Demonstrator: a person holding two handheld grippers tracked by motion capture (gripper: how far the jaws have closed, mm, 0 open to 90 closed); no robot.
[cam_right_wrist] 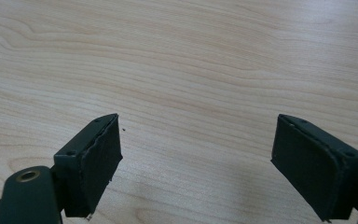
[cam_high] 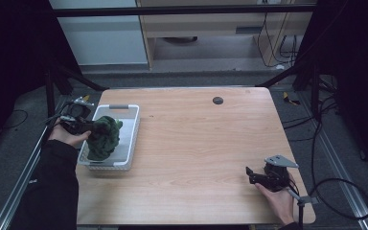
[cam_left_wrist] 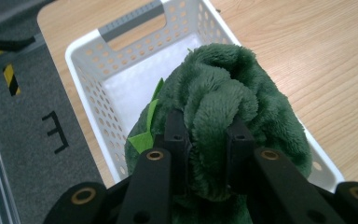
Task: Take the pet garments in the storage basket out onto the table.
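On the left side I am holding the left gripper (cam_high: 79, 125) at the near-left wall of the white perforated basket (cam_high: 132, 139), and its fingers (cam_left_wrist: 176, 133) are clamping together on a thick fold of the dark green plush cloth (cam_high: 103, 137). In the left gripper view the fleece is bulging up between the two black fingers and spilling over them, so the pads are pressing into it rather than hanging loose. The cloth is sitting bunched up over the basket, with much of its bulk inside the walls and its top rising above the rim; a small bright green tag or trim (cam_left_wrist: 142, 140) is peeking out at its left edge, and I cannot make out any print on it. The basket is resting on the left part of the wooden worktop (cam_high: 206, 143), its grey handle (cam_left_wrist: 130, 21) at the far end. On the grey floor beside the worktop, one dark mark like a letter E (cam_left_wrist: 56, 132) is showing. Over at the right, the right gripper (cam_high: 255, 175) is hovering low near the front-right corner of the worktop, its fingers (cam_right_wrist: 93, 161) standing wide apart with bare wood between them, holding and touching nothing.
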